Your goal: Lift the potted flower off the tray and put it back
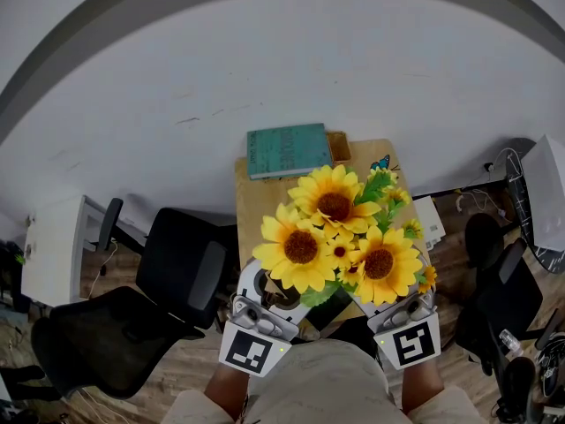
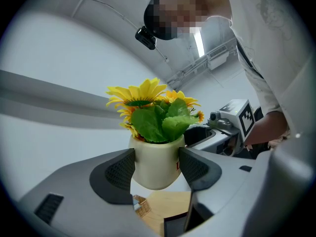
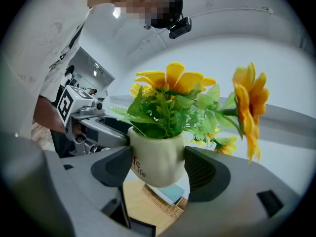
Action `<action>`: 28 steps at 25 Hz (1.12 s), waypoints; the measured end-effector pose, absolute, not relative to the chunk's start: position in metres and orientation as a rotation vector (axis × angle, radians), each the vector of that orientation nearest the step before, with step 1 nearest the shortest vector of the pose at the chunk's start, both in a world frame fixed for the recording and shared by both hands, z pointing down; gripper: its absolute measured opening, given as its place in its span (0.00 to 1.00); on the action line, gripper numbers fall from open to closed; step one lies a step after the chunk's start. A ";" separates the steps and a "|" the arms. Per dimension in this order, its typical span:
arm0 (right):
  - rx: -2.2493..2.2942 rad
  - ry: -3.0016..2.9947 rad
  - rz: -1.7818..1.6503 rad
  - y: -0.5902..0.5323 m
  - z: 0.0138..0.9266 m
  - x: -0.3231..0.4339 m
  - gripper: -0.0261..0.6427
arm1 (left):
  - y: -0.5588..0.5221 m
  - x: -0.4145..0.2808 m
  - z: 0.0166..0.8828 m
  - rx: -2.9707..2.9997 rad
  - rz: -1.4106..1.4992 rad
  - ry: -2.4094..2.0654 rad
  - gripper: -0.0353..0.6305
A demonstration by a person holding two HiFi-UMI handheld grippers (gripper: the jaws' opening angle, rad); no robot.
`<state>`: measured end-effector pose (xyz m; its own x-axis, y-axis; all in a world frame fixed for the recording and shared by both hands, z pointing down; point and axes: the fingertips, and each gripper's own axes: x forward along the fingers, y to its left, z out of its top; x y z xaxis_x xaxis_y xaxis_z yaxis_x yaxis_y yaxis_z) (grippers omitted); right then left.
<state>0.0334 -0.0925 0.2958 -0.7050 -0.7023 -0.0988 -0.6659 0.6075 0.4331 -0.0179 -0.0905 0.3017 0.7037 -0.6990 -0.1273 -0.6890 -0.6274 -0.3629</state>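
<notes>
The left gripper (image 2: pixel 156 169) and right gripper (image 3: pixel 158 169) each clamp the flower pot (image 1: pixel 340 237) from opposite sides, holding it in the air above the wooden surface (image 1: pixel 256 203). A teal book (image 1: pixel 288 150) lies at its far end. A black chair (image 1: pixel 168 281) stands left on the floor (image 1: pixel 181 371).
</notes>
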 end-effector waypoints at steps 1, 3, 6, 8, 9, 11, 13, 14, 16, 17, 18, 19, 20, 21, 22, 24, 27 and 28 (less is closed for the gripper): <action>1.169 -2.741 -0.687 -0.093 0.296 0.033 0.56 | -0.091 -0.018 0.302 -2.528 -0.038 1.078 0.46; 1.168 -2.735 -0.685 -0.092 0.297 0.033 0.56 | -0.090 -0.018 0.302 -2.528 -0.046 1.076 0.46; 1.170 -2.737 -0.674 -0.092 0.298 0.033 0.56 | -0.090 -0.018 0.303 -2.532 -0.052 1.074 0.46; 1.176 -2.740 -0.663 -0.092 0.298 0.033 0.56 | -0.090 -0.018 0.303 -2.535 -0.052 1.073 0.46; 1.178 -2.741 -0.661 -0.093 0.299 0.033 0.56 | -0.091 -0.019 0.304 -2.537 -0.053 1.072 0.46; 1.179 -2.742 -0.658 -0.093 0.300 0.032 0.56 | -0.091 -0.019 0.305 -2.539 -0.058 1.069 0.46; 1.182 -2.742 -0.653 -0.093 0.301 0.032 0.56 | -0.091 -0.019 0.306 -2.540 -0.065 1.064 0.46; 1.184 -2.742 -0.651 -0.093 0.302 0.032 0.56 | -0.091 -0.019 0.306 -2.540 -0.067 1.062 0.46; 1.187 -2.740 -0.647 -0.093 0.301 0.032 0.56 | -0.091 -0.019 0.305 -2.542 -0.067 1.062 0.46; 1.189 -2.740 -0.645 -0.092 0.301 0.032 0.56 | -0.091 -0.020 0.305 -2.544 -0.068 1.062 0.46; 1.190 -2.739 -0.643 -0.092 0.301 0.031 0.56 | -0.091 -0.020 0.305 -2.545 -0.070 1.061 0.46; 1.191 -2.739 -0.641 -0.092 0.301 0.031 0.56 | -0.091 -0.020 0.305 -2.546 -0.075 1.060 0.46; 1.192 -2.739 -0.637 -0.093 0.302 0.032 0.56 | -0.091 -0.019 0.306 -2.546 -0.082 1.059 0.46; 1.194 -2.741 -0.630 -0.094 0.304 0.034 0.56 | -0.092 -0.017 0.307 -2.548 -0.089 1.058 0.46; 1.197 -2.743 -0.621 -0.096 0.306 0.038 0.56 | -0.094 -0.013 0.310 -2.553 -0.097 1.057 0.46; 1.199 -2.745 -0.598 -0.102 0.312 0.047 0.56 | -0.100 -0.004 0.315 -2.565 -0.112 1.056 0.46; 1.197 -2.745 -0.564 -0.108 0.320 0.052 0.56 | -0.107 0.002 0.323 -2.583 -0.133 1.059 0.46; 1.196 -2.746 -0.554 -0.110 0.322 0.053 0.56 | -0.108 0.002 0.325 -2.589 -0.140 1.061 0.46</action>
